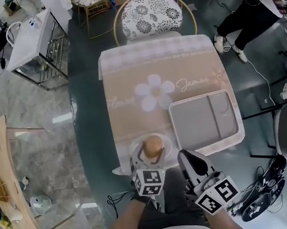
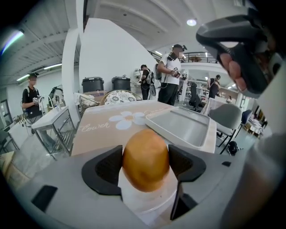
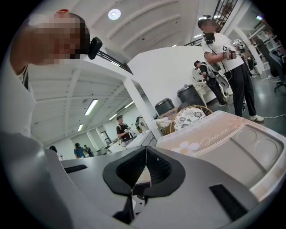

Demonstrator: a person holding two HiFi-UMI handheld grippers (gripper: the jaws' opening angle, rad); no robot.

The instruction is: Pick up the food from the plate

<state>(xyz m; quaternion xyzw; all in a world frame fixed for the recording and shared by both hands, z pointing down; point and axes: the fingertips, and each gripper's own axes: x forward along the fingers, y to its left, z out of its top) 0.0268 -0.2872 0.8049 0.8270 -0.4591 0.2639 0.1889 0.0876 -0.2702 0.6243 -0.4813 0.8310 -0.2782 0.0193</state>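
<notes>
Sitting on the plate (image 1: 165,141) at the table (image 1: 131,105) edge, the food (image 1: 152,145) stands unlifted between the wide-apart jaws of the left hand-held gripper (image 2: 146,163), not yet gripped, while the right hand-held gripper (image 3: 145,167) is closed and empty.

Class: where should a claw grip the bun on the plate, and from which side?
Grip the bun across its middle, pinching both rounded flanks, from the near side. It stands tall on the plate, flanks exposed; the open left claw straddles it.
</notes>
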